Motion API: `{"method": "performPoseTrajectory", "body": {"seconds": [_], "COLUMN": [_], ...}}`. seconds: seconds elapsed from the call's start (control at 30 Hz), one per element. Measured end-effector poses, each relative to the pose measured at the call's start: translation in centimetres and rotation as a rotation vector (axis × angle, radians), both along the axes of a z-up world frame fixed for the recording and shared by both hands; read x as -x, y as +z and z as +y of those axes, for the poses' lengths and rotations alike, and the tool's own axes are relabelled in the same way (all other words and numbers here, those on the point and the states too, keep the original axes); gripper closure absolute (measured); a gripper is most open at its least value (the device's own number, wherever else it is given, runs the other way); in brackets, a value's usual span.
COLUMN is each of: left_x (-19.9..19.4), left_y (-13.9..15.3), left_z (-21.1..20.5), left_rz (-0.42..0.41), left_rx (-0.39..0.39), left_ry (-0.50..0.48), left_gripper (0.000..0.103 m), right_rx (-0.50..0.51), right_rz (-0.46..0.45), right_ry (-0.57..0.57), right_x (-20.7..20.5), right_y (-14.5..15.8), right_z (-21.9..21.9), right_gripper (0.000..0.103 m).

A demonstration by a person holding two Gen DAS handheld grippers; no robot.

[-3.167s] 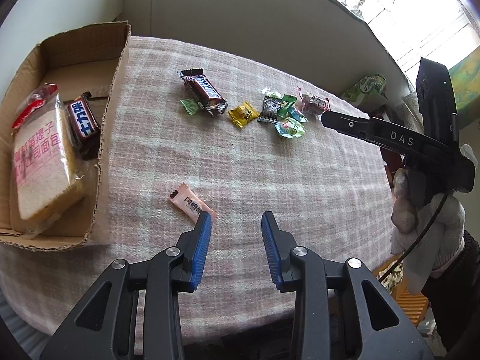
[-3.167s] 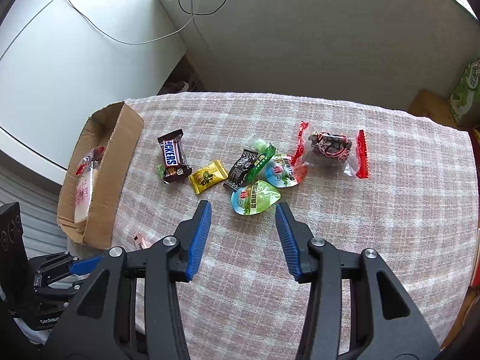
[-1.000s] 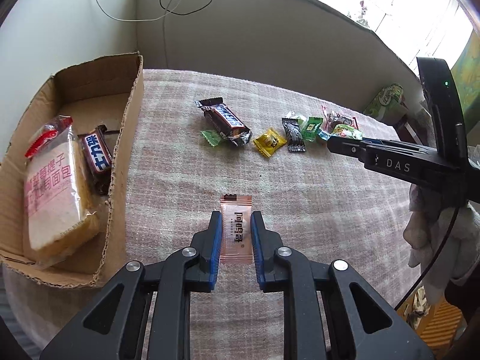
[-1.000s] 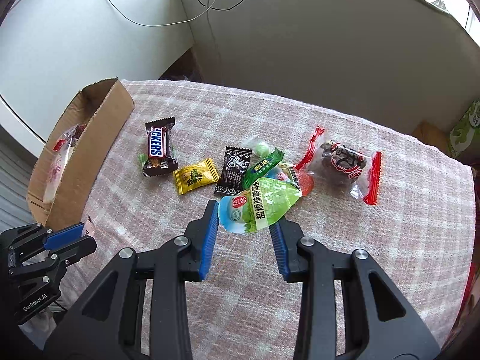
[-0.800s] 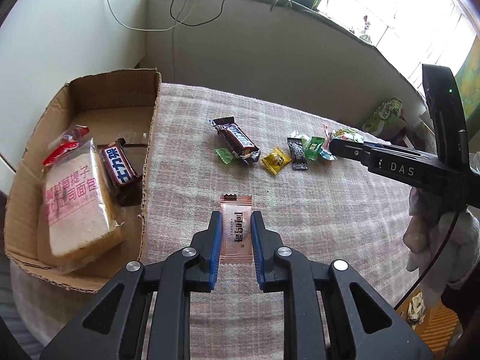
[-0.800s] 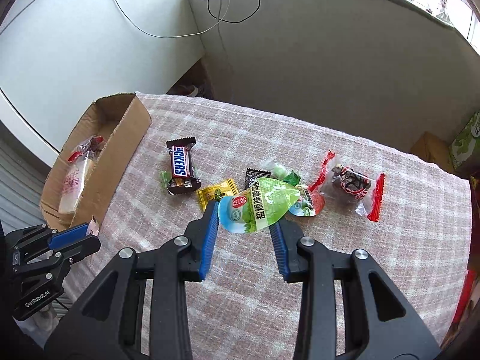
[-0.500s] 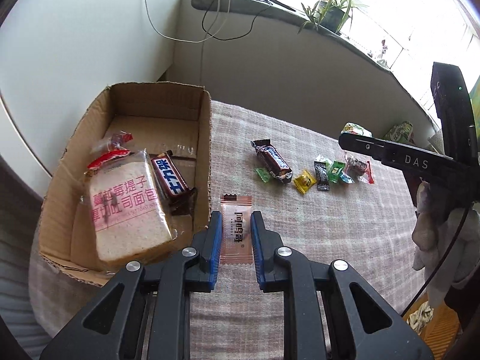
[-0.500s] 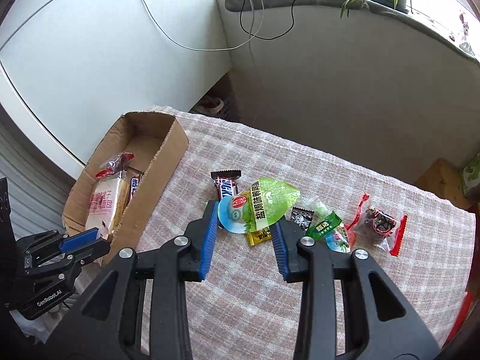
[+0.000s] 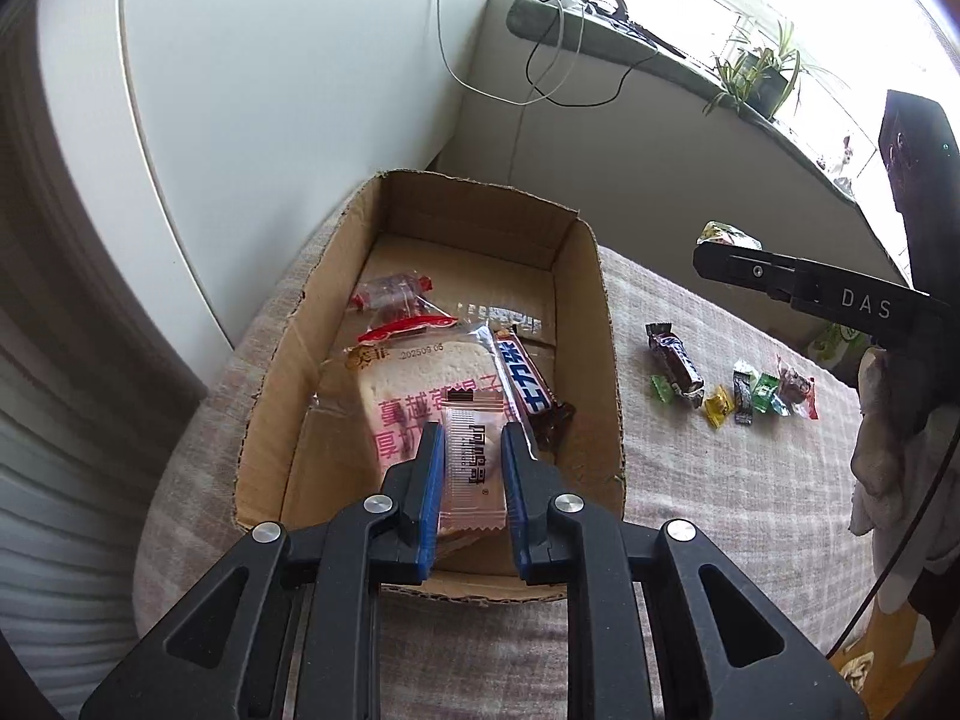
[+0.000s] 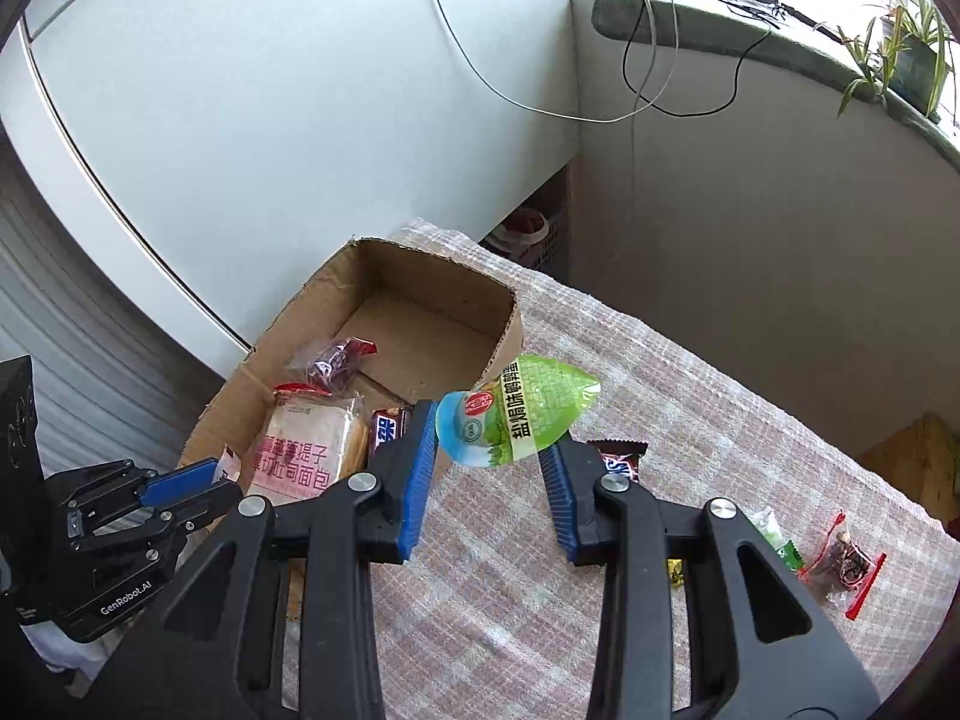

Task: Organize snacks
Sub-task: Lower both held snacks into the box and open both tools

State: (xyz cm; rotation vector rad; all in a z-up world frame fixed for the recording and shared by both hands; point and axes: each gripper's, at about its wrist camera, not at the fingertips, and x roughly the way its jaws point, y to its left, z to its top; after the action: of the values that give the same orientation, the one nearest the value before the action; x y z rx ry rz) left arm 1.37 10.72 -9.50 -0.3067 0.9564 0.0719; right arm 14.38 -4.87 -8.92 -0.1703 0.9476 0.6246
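My left gripper [image 9: 473,461] is shut on a pink candy packet [image 9: 474,468] and holds it above the near end of the cardboard box [image 9: 591,324]. The box holds a bagged bread slice [image 9: 414,384], a chocolate bar [image 9: 528,381] and a red-ended clear packet [image 9: 393,294]. My right gripper [image 10: 489,447] is shut on a green jelly cup [image 10: 516,411], held in the air beside the box's right wall [image 10: 507,330]. A Snickers bar [image 9: 675,360] and several small candies [image 9: 744,399] lie on the checked tablecloth [image 9: 690,480].
The table stands against a white wall with a window sill, cables and plants behind. In the right wrist view a red-ended packet [image 10: 846,561] and a green candy [image 10: 780,546] lie at the right, and the left gripper [image 10: 180,480] shows at lower left.
Both grippers have risen and swung left toward the box with their snacks still held. The left one now hangs over the box's near end; the right one is beside its right wall.
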Motion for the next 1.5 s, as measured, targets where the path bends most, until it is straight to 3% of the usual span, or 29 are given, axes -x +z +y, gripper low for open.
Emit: {"method": "performPoseTrajectory", "body": {"seconds": [0.4,1.03,1.1,1.13,1.17,1.5], "left_x": [-0.4,-1.6,-1.7,-1.8,-1.7,-1.5], "left_y": [-1.4,-2.3,-2.4,-2.4,-2.4,-2.1], "left_z": [2.6,2.6,2.4,2.4,2.3,2.0], "left_rz": [0.044,0.078,0.086,0.091,0.089,0.080], "left_rx": [0.014,0.025,0.027,0.026,0.027,0.028], "left_ry": [0.053,0.042,0.036,0.038,0.041,0.041], "left_gripper": [0.086,0.085,0.079,0.068,0.062,0.062], "right_rx": [0.031,0.036,0.039,0.042,0.038,0.028], "right_rz": [0.050,0.101,0.099,0.094,0.085,0.074], "right_ry": [0.089,0.121,0.126,0.125,0.125,0.114], "right_x": [-1.3,-2.3,-2.2,-2.2,-2.0,-1.5], "right_y": [-3.1,-5.0,-5.0,-5.0,-4.9,-4.1], "right_z": [5.6,7.3,7.4,7.4,7.4,6.5], "right_gripper": [0.068,0.067,0.056,0.042,0.035,0.035]}}
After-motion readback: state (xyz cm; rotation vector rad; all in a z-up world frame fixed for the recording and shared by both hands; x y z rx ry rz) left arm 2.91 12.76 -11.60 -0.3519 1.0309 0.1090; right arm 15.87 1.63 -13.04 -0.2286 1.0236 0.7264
